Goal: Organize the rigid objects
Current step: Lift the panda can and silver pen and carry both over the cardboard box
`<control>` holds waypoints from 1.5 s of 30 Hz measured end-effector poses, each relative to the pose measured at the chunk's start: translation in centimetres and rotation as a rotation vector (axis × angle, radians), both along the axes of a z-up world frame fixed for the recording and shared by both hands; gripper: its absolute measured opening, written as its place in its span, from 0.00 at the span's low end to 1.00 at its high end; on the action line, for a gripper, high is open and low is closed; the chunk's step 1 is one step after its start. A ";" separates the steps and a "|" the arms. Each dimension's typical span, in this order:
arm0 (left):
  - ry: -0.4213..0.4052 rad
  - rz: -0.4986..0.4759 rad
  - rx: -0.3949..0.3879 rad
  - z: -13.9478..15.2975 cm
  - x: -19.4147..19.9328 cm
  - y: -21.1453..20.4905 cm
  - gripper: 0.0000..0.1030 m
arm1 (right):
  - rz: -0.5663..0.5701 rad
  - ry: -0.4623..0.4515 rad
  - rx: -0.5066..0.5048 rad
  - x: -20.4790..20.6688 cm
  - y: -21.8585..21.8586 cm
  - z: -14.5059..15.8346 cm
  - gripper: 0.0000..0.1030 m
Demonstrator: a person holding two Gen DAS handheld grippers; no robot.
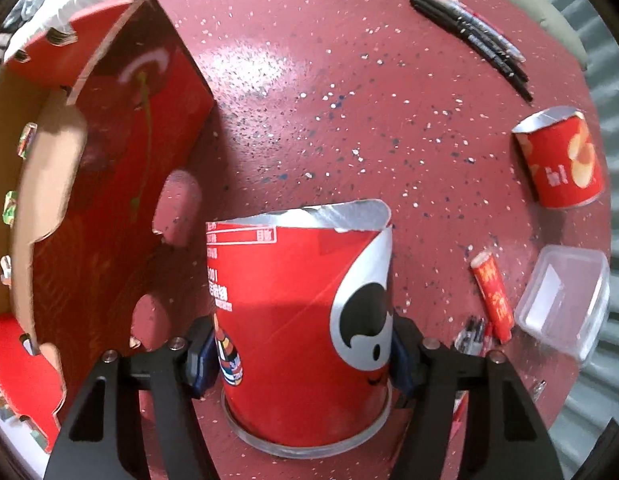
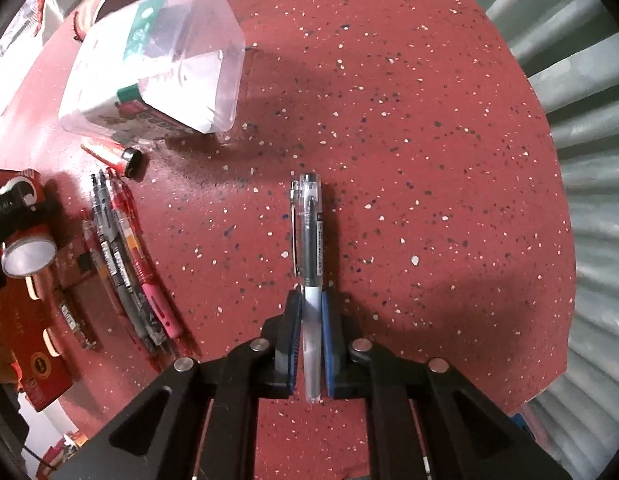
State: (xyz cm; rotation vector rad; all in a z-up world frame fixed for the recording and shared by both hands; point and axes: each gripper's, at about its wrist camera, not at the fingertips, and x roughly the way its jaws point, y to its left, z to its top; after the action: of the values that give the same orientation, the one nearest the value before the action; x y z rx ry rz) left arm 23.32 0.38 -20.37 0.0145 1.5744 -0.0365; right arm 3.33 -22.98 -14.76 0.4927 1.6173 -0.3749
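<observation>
My left gripper (image 1: 299,360) is shut on a red chip can (image 1: 301,312) with a torn open top, which stands on the red speckled table (image 1: 309,100). My right gripper (image 2: 310,336) is shut on a clear pen with a black cap (image 2: 309,232), held low over the table (image 2: 409,160) and pointing away. A group of pens (image 2: 125,264) lies to the left of it. In the left wrist view, black pens (image 1: 469,32) lie at the far right.
A red cardboard box (image 1: 109,184) with open flaps stands left of the can. A smaller red can (image 1: 561,160), a red tube (image 1: 493,296) and a clear plastic container (image 1: 561,300) lie on the right. In the right wrist view the clear container (image 2: 157,56) sits far left, with a lighter (image 2: 117,156) beside it.
</observation>
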 end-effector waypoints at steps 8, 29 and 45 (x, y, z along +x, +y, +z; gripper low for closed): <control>-0.097 -0.094 0.006 4.0 -2.6 -2.4 0.68 | 0.036 -0.075 0.018 -0.3 0.2 4.3 0.10; -0.240 -0.024 -0.029 14.0 -7.7 3.3 0.68 | 0.209 -0.268 0.010 4.2 4.0 14.7 0.10; -0.288 0.265 0.040 16.6 -8.8 17.4 0.68 | 0.528 -0.378 0.108 10.5 19.8 18.2 0.10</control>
State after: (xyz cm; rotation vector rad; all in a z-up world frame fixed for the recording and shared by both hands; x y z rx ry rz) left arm 14.56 17.76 -3.73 -0.1519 1.2787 0.1972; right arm 13.80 -3.16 3.43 0.1850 1.3364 0.1945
